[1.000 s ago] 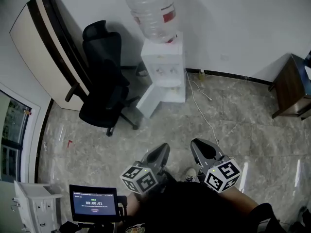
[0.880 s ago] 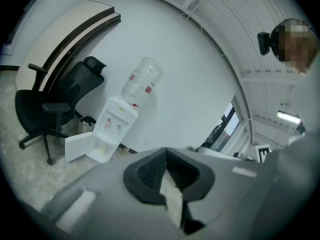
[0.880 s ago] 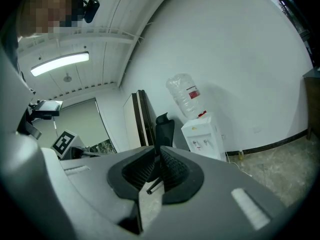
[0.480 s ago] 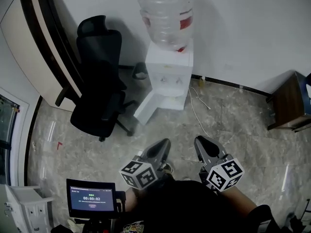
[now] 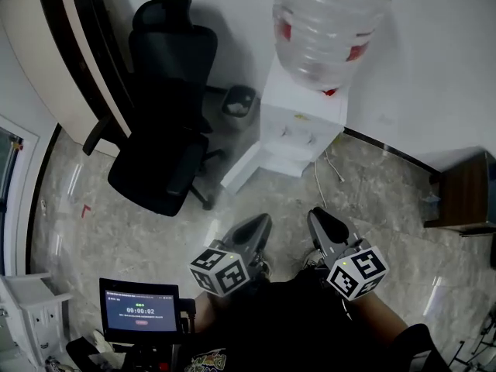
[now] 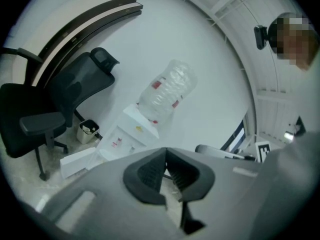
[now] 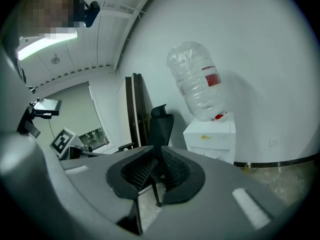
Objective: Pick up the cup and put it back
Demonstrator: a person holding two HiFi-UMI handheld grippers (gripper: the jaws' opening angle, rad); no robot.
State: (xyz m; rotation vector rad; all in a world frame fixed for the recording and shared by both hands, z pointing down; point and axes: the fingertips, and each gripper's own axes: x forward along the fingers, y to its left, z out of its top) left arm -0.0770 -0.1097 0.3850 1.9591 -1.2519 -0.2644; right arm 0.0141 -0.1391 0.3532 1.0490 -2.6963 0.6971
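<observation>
Currently carrying nothing. Holding the left gripper out over the floor, tips pressed together, empty. Holding the right gripper just beside it on the right, jaws parted by a crack after just now easing open, likewise with nothing between them. Pointing both toward the white water dispenser against the far wall, well apart from it, with a big clear bottle upended on top. Further out: a black office chair on the left, a small bin tucked between chair and dispenser, a dark side table at the far right, and a small screen near on the left.

Cannot make out the cup in any view. Probably somewhere at the dispenser's front, by the taps, but too small to tell from here.

Judging by the setting, likely a light paper or thin plastic cup: easily crushed, easily tipped, heavier and prone to sloshing if filled. Best taken across the side wall, about midway up and below the rim. Open the jaws well wider than now first, then close gently, just enough to stop slipping. Keep upright throughout and set down flat before letting go. Avoid pinching the rim alone, as apt to buckle or twist out.
</observation>
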